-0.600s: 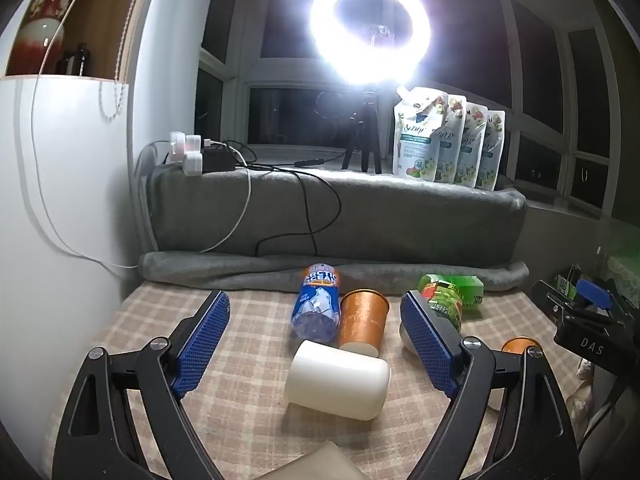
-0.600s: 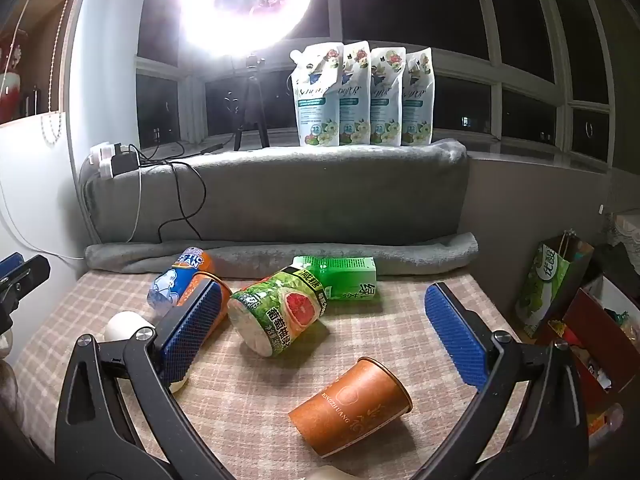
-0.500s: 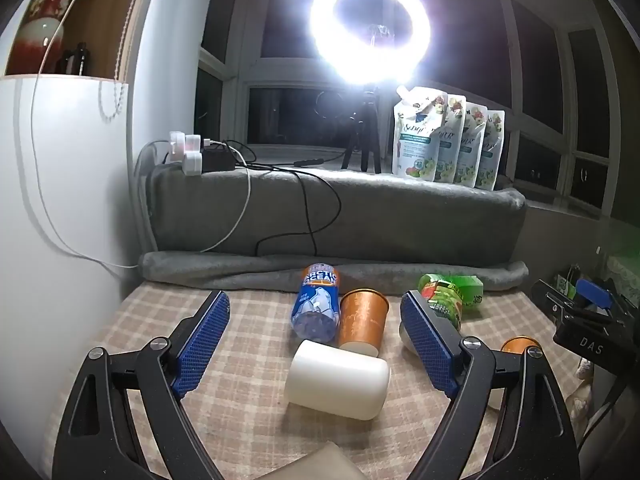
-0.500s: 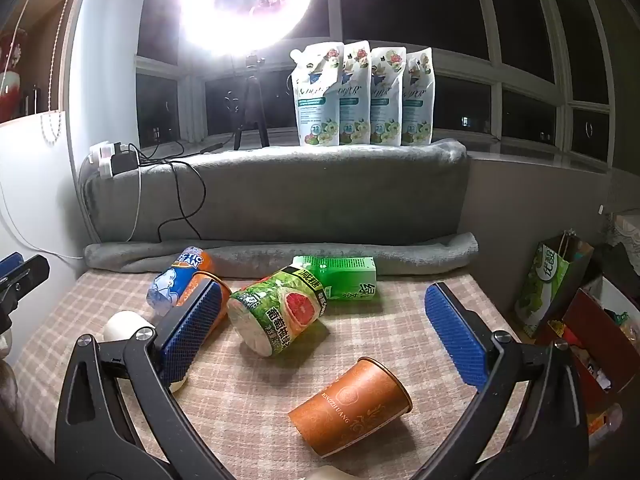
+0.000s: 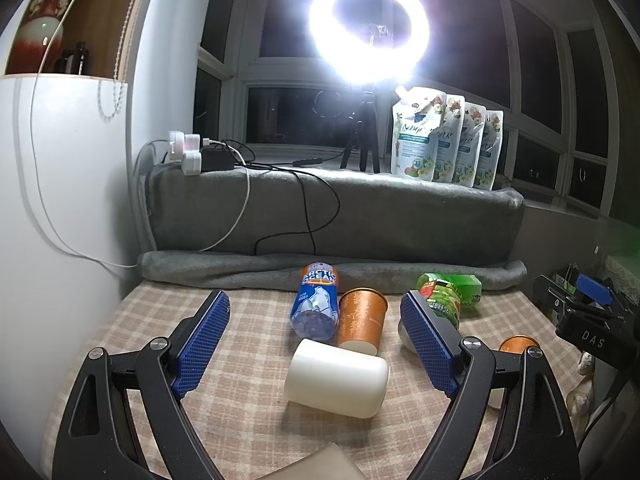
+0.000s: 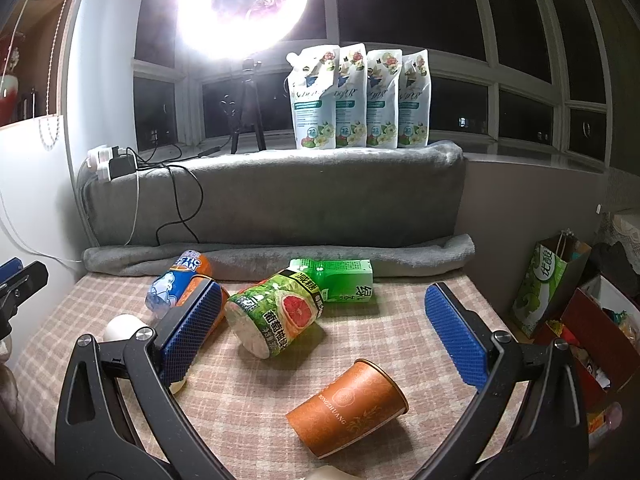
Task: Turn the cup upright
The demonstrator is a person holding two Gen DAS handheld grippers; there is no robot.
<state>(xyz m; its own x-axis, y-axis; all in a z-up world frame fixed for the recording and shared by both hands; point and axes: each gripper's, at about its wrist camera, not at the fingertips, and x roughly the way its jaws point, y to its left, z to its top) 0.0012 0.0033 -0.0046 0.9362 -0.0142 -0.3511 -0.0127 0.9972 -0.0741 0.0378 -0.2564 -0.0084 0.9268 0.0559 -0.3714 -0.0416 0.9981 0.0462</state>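
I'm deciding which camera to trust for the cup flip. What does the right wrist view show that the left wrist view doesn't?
Only the right wrist view: the lying orange cup whole between the open right hand-held gripper fingers, plus a green bag.

Only the left wrist view: the white cup whole on its side, before the open left hand-held gripper, and a second orange cup.

Both: the blue bottle, the ring light.

"ARCTIC OCEAN" on the bottle (image 5: 316, 306), "DAS" on the right hand-held gripper (image 5: 592, 340), "BONZZHUANG" on the orange cup (image 6: 347, 403).
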